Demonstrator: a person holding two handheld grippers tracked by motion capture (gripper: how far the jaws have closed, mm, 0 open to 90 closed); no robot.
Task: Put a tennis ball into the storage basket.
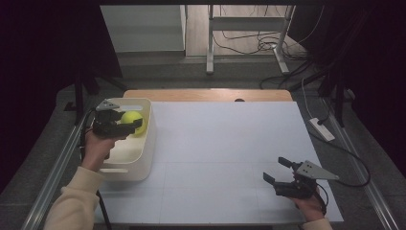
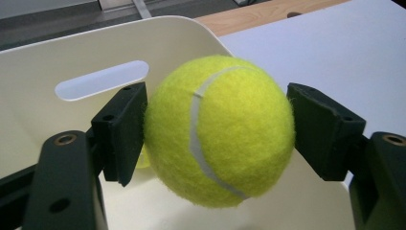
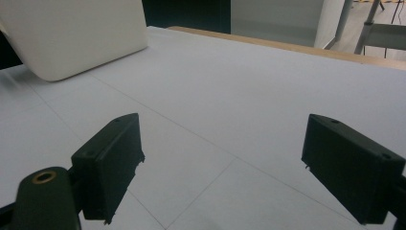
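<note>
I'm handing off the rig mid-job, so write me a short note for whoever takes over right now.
Left gripper: shut on the tennis ball, held over the inside of the cream bin at the table's left.
Right gripper: open, nothing between its jaws, low over the white table at the near right.
Done: the ball is gripped and carried above the bin.
Left: probably open the left jaws so the ball drops in, then withdraw the hand. A second yellow thing peeks from behind the ball; I cannot tell what it is.

white table top (image 1: 225, 143), wooden edge (image 1: 206, 94), floor cables (image 1: 258, 45)
</note>
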